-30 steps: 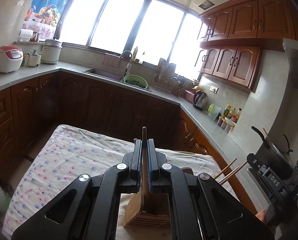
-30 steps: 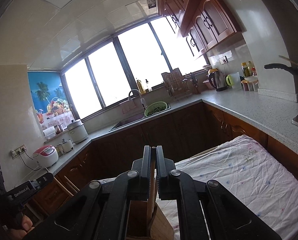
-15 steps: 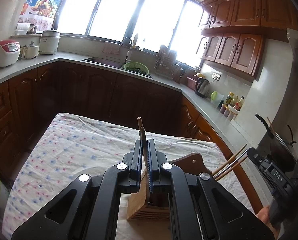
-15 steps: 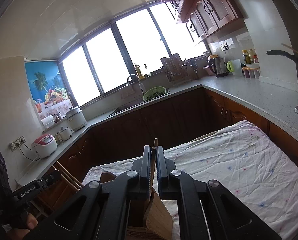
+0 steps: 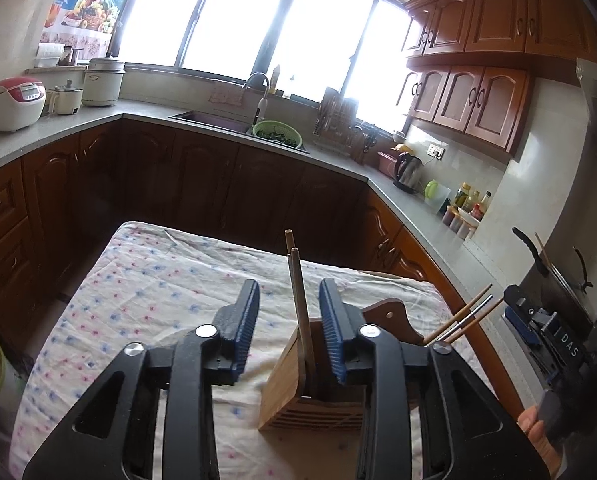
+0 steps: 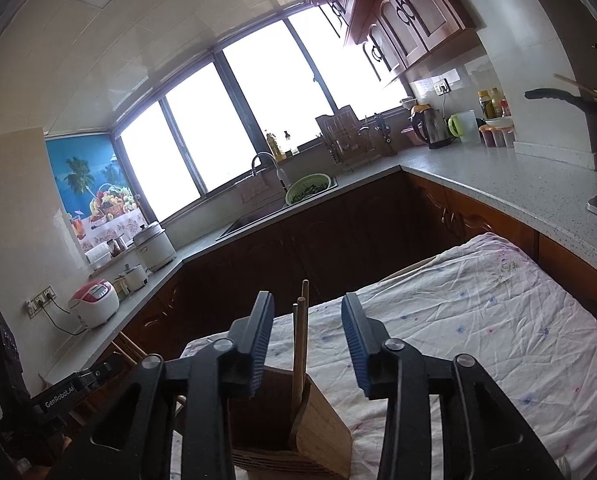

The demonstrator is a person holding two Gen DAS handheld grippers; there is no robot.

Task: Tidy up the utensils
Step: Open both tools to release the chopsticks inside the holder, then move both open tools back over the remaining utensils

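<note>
Chopsticks (image 5: 300,312) stand between the spread fingers (image 5: 245,328) of the left gripper (image 5: 288,330), gripped by neither pad; both left fingers are apart and empty. Their long axis runs nearly upright, leaning slightly toward the upper left of the frame, lower ends sunk in the wooden utensil holder (image 5: 298,396) at lower centre. The right gripper (image 6: 308,346) shows the same relation: fingers parted, holding nothing, the two chopsticks rising between them from the holder's rear slot. Which hand sits nearer is hard to judge through the fisheye. Any coming move likely means drawing straight back along that axis. Beyond lies the floral-cloth surface (image 5: 146,280), and farther off the sink counter (image 5: 218,128).
</note>
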